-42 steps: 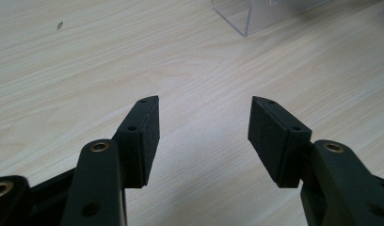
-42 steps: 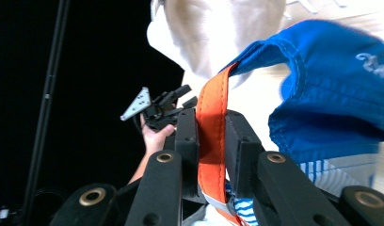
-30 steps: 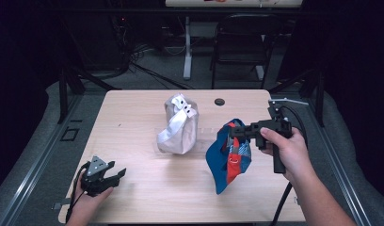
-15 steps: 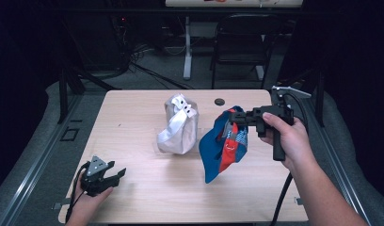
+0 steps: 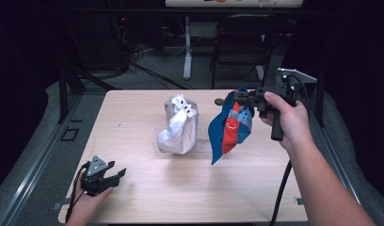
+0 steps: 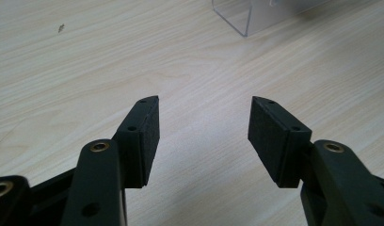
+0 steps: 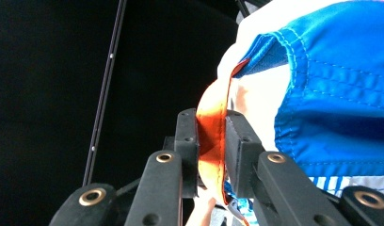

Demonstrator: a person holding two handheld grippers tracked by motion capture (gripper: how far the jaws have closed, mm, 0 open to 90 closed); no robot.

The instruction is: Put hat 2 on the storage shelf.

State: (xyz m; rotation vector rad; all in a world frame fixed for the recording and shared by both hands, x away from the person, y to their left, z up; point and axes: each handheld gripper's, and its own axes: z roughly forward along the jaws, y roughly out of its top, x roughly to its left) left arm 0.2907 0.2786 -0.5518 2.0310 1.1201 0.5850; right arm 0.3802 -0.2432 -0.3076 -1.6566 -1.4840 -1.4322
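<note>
Right gripper (image 5: 242, 97), upper right of the high view: jaws are clamping the top edge of the blue and orange garment (image 5: 230, 127). In the right gripper view the two black pads (image 7: 188, 141) are pinching a folded orange hem (image 7: 211, 136) between them, with stitched blue fabric bulging off to the right of the frame. The right hand (image 5: 286, 117) is gripping the handle, jaws pointing toward frame left.

The garment is hanging free below the jaws, long axis running near vertical and slanting down toward lower left, its bottom tip dangling just above the table (image 5: 133, 117). Cloth is thin and limp: blue outer panel, an orange strip down the middle, a striped patch on the right side.

Key relation: the white fabric bundle (image 5: 178, 125) is sitting at frame centre, left of the hanging garment and near it but not touching. The bundle is pale and crumpled, standing upright on what looks like a clear plastic stand; a clear corner (image 6: 237, 21) is showing at the top of the left gripper view. Judgement: the right hand is the one working.

Left gripper (image 5: 116, 175), lower left of the high view: jaws are standing apart with nothing between them, pads (image 6: 150, 136) hovering low over light wood-grain tabletop, well apart from both fabrics.
</note>
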